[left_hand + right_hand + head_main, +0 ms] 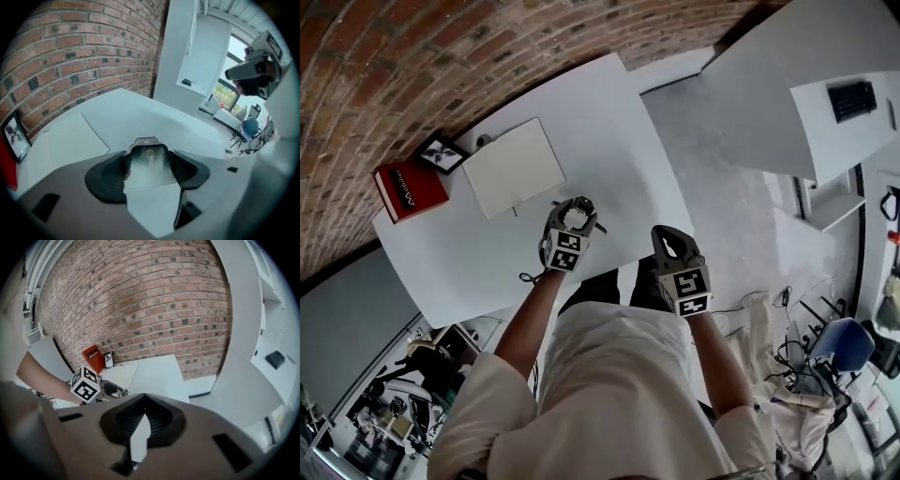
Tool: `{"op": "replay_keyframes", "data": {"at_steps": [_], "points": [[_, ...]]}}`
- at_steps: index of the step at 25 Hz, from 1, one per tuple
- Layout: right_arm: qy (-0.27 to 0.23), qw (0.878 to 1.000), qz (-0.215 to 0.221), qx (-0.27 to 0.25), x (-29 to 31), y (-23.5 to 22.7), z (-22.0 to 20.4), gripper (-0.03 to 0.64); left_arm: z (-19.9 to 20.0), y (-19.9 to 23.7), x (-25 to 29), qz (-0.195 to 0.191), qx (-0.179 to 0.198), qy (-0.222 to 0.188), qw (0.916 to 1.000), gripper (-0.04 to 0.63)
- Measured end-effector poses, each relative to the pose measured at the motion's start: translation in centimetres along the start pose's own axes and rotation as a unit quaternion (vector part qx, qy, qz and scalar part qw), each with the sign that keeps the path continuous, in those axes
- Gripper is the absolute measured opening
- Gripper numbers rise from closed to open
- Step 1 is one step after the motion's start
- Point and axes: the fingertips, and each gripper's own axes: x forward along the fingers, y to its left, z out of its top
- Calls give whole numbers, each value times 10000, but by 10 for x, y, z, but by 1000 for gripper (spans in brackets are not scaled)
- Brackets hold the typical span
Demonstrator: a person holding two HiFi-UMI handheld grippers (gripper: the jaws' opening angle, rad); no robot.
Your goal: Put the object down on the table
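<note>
A pale grey, partly see-through object (146, 151) with a dark rim sits between the ribbed pads of my left gripper (148, 169), which is shut on it with the jaws wide apart. In the head view the left gripper (578, 208) hovers over the near part of the white table (619, 131), and the object (575, 217) shows as a whitish lump. Whether it touches the table is hidden. My right gripper (667, 236) hangs just off the table's near edge. Its jaws (143, 416) meet at the tips with nothing between them.
A white pad (514, 167) lies on the table beyond the left gripper. A red book (410, 187) and a small framed picture (441, 153) stand by the brick wall (441, 56). White cabinets (806, 84) rise to the right, and a blue chair (844, 342) with clutter fills the floor.
</note>
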Motion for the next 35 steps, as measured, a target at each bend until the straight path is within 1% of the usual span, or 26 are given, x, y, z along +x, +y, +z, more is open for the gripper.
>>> {"op": "replay_keyframes", "data": {"at_steps": [4,10,16,25,30,35], "points": [[42,9999,-50,113,4,-3,-7,3,-5,3,14,83,112,201,9997,279],[97,9999,-32,93,9,-4,-8,3,-7,5,27,171,48,310,9994,281],[209,9998,2,43,9,1,-13,3,-14,5,35,236,106,510,9984,281],[58,9999,-89,45,4,4,-12,3,-14,7,37,379,-16,480,9981,288],[18,9999,-107,-11,-3,10,-11,3,-14,5,31,316,-96,436,9985,321],[-44,9998,-93,-171,-10,22,-6,3,-8,2,10,272,-199,239,9991,322]]}}
